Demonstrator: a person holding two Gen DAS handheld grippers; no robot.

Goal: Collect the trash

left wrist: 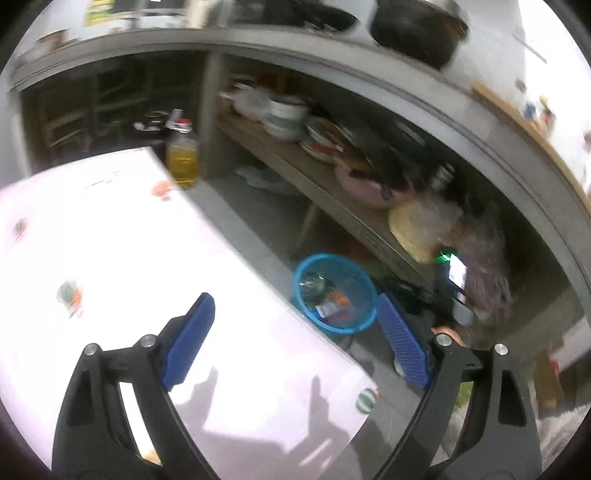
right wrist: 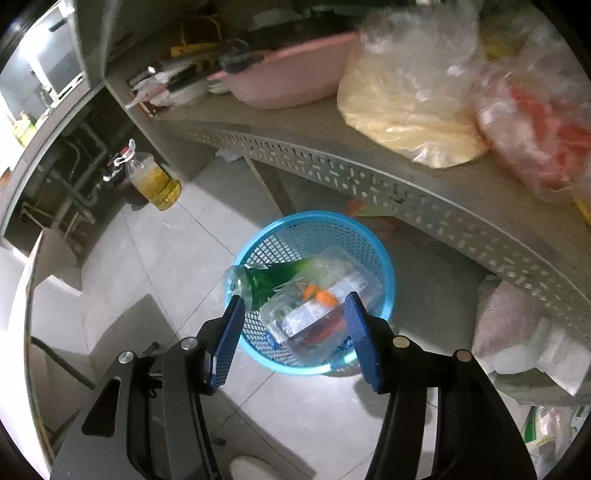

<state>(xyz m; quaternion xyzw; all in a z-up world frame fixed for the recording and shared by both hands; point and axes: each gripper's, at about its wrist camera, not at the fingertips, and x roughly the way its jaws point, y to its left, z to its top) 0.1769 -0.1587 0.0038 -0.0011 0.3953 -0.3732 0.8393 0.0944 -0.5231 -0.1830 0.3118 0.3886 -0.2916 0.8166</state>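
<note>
The right gripper (right wrist: 293,338) is hanging over the round blue plastic mesh basket (right wrist: 280,240), its blue ribbed pads standing apart and pressing on nothing. Between and beyond them a clear plastic bottle with a green label (right wrist: 266,282) is lying tilted across the basket's rim, beside a clear plastic container (right wrist: 314,317) holding orange bits. The basket is sitting on the grey tiled floor (right wrist: 155,258), just in front of a grey perforated metal shelf (right wrist: 369,181).

The left gripper (left wrist: 295,332) is standing wide open and empty, one pad above the white flower-printed table (left wrist: 110,258), the other past its edge. The same basket (left wrist: 364,291) is showing beyond the table's edge, on the floor below the shelf.

On the shelf, a pink plastic basin (right wrist: 291,70), a clear bag of pale yellow contents (right wrist: 406,110) and a bag with red contents (right wrist: 535,140) are crowding together. A clear jug of yellow oil (right wrist: 155,181) is standing on the floor, well apart from the basket. A dark pot (left wrist: 417,29) is resting on the grey counter above, blurred.
</note>
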